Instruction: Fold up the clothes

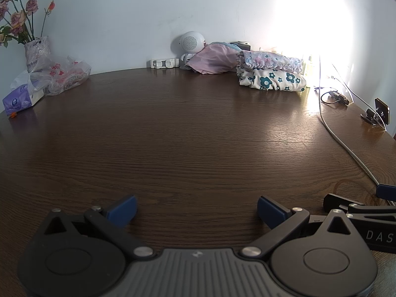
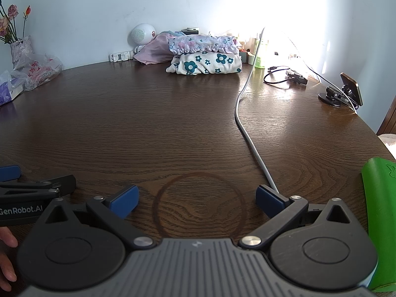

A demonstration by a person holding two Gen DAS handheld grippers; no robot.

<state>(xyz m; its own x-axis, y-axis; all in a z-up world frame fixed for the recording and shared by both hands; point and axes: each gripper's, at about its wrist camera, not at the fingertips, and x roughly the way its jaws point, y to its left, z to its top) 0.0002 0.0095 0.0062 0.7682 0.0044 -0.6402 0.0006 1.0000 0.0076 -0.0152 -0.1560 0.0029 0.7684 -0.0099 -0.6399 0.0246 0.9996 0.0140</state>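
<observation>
Two folded garments are stacked at the back of the dark wooden table (image 1: 173,136): a cream one with teal flowers (image 1: 271,80) (image 2: 205,64) below, a pink-flowered ruffled one (image 1: 269,60) (image 2: 203,44) on top. A crumpled pink garment (image 1: 212,59) (image 2: 156,49) lies just left of the stack. My left gripper (image 1: 196,209) rests low at the near edge, open, nothing between its blue pads. My right gripper (image 2: 196,203) is beside it, also open and empty. Each gripper shows at the edge of the other's view.
A white cable (image 2: 243,123) (image 1: 346,146) runs from the bright back wall to the right gripper. A round white speaker toy (image 1: 190,43), a flower vase (image 1: 36,52), plastic bags (image 1: 64,74), a tissue pack (image 1: 19,100), a phone stand (image 2: 346,91) and a green item (image 2: 381,208) edge the table.
</observation>
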